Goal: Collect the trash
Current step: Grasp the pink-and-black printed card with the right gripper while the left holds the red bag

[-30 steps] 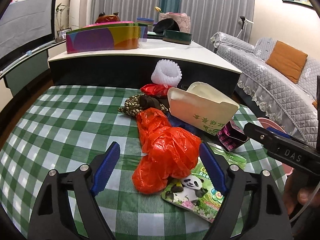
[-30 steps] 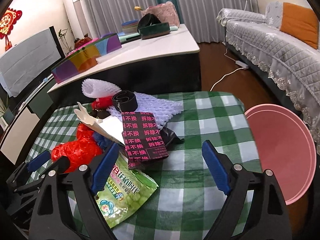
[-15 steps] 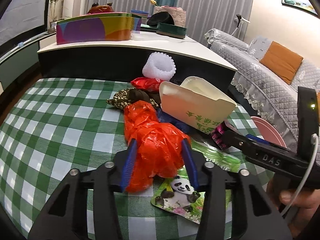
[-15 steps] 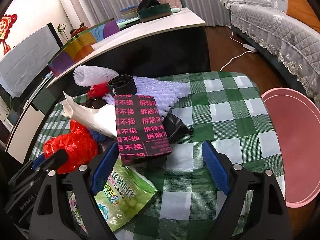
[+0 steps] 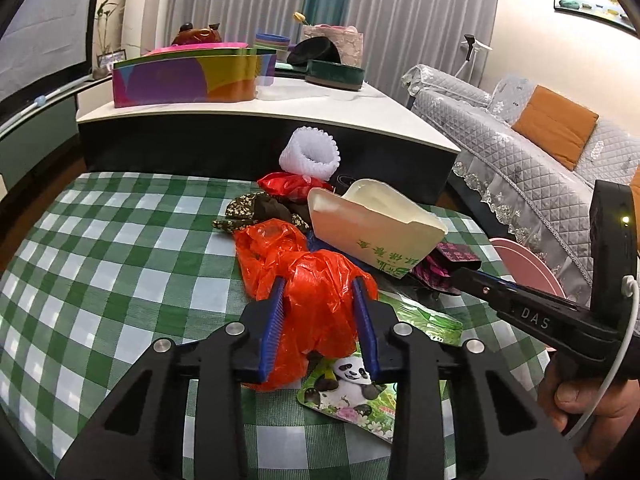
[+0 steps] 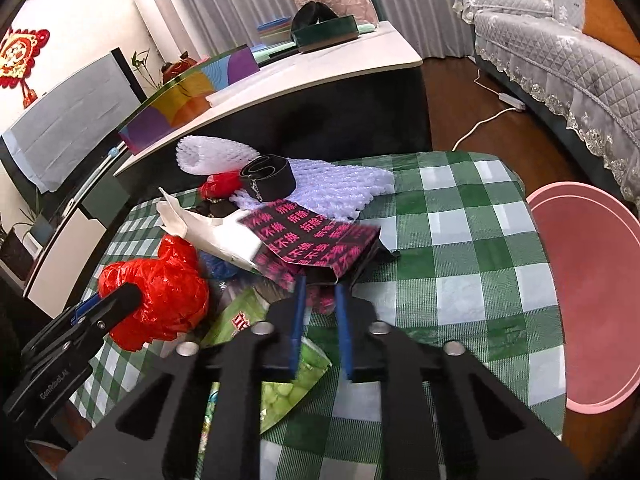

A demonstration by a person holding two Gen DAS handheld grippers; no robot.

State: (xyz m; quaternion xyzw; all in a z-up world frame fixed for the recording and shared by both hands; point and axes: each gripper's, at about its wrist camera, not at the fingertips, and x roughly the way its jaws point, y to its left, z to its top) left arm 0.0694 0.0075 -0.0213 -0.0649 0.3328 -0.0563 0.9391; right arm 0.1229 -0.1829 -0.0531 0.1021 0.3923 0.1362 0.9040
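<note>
Left wrist view first: the left gripper (image 5: 320,320) has its jaws just drawn in on the crumpled red plastic bag (image 5: 304,276), the blue pads (image 5: 273,320) pressing its sides — a grip taken low on the bunched film, presumably so the whole bag lifts in one piece. The bag lies on the green-checked counter (image 5: 120,264), its near end resting over a panda-printed snack wrapper (image 5: 352,384). Just behind it stands an open paper food box (image 5: 372,232), and beyond that a white foam fruit net (image 5: 310,154) and a smaller red bag (image 5: 292,184); these crowd the far side, so a lift toward the camera looks the clearer path. At right, the other tool reaches into the pile, a hand (image 5: 588,400) on its handle.

Right wrist view: the right gripper (image 6: 320,300) has just closed its jaws — nearly together — on the near edge of the black packet with pink characters (image 6: 312,240), which is tilted up off the cloth. Pinching the edge suits a flat, thin item. A white paper piece (image 6: 208,232) overlaps the packet's left side and may drag along. A green grape-printed wrapper (image 6: 280,384) lies under the jaws. The pink basin (image 6: 592,320) sits beside the counter at right, probably the collection point, with open cloth between.
</note>
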